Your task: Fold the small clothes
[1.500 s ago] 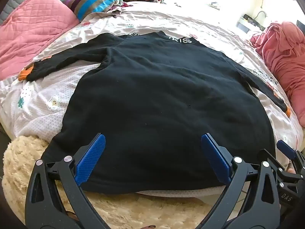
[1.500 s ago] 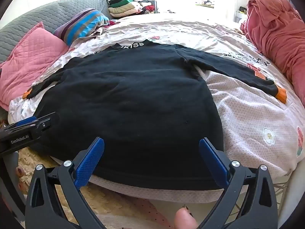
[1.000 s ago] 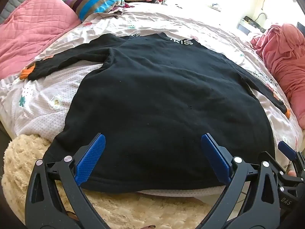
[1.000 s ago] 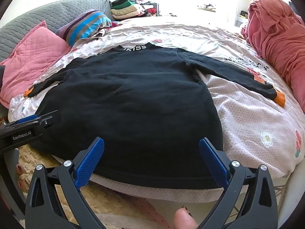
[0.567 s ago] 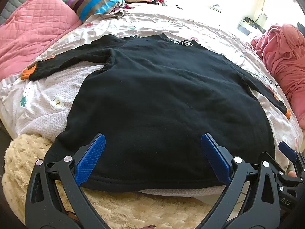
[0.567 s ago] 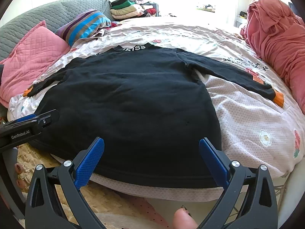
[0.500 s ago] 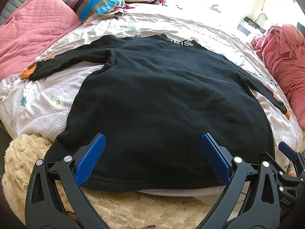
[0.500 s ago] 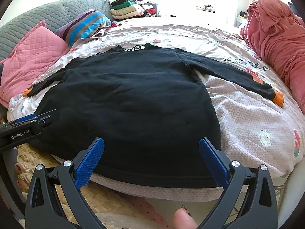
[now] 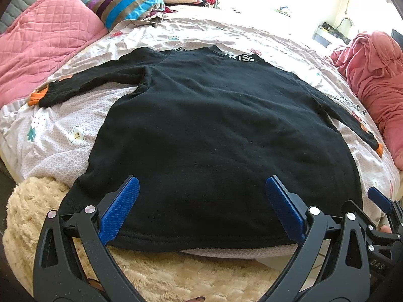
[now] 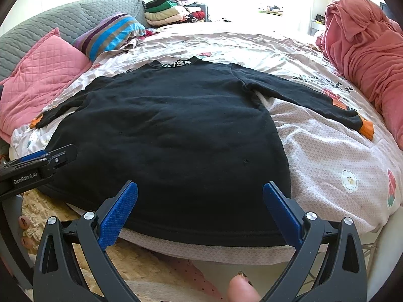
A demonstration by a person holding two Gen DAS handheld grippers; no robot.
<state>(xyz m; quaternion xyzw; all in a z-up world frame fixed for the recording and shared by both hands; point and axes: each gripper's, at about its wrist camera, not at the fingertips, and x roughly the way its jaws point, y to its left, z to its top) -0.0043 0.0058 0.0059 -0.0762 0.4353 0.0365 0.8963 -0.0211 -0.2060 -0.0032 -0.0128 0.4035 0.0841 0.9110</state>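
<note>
Surface: bed with floral bedspread (image 9: 176,32), cream fluffy rug (image 9: 32,216) below its near edge.
Left wrist view, sweater: black long-sleeve sweater (image 9: 214,125) spread flat, sleeves out, collar at far side, hem at bed edge.
Left wrist view, tool: left gripper (image 9: 201,209) spread wide above hem, nothing between fingers.
Left wrist view, background: pink pillow (image 9: 42,40), striped pillow (image 9: 126,5).
Right wrist view, sweater: orange cuff (image 10: 366,129) on right sleeve.
Right wrist view, tool: right gripper (image 10: 200,206) spread wide over hem, holding nothing; left gripper at left edge.
Right wrist view, background: pink blanket heap (image 10: 365,42) on right.
</note>
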